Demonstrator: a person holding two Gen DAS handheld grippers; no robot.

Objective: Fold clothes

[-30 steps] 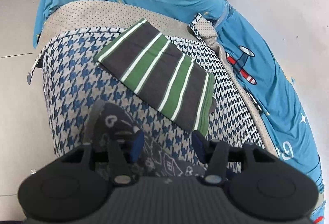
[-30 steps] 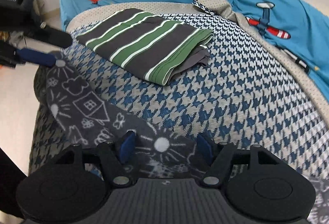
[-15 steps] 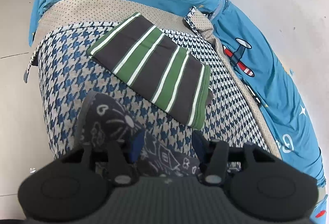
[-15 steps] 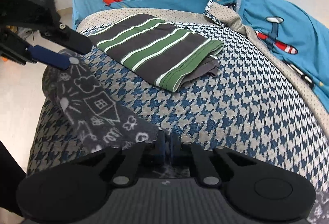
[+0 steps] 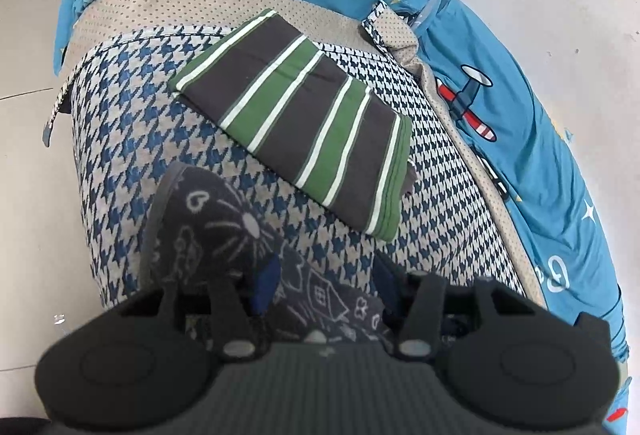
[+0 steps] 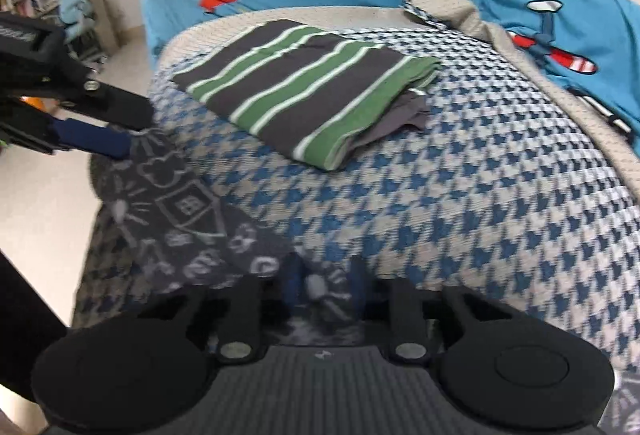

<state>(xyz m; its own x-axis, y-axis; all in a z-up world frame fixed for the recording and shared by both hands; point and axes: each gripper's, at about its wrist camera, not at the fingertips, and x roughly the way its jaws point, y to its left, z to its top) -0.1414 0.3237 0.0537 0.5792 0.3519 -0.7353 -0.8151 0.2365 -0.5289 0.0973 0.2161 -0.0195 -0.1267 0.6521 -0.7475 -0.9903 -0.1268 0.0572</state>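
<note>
**Between our jaws: the dark doodle-print garment, ready to fold**

Nearest us, our right gripper [image 6: 324, 285] pinches the doodle-print garment [image 6: 188, 207], its jaws having just reopened slightly; our left gripper [image 5: 324, 275], part open, straddles its other end. We lift evenly, clear of the striped folded shirt [image 6: 304, 95] beyond.

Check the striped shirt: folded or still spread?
Folded. The striped shirt lies as a compact rectangle on the houndstooth cover, with stacked layers visible at its near corner and a grey inner layer poking out at the right edge.

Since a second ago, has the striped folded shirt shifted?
No. The striped folded shirt lies on the same patch of houndstooth blanket, below the dotted beige band.
</note>
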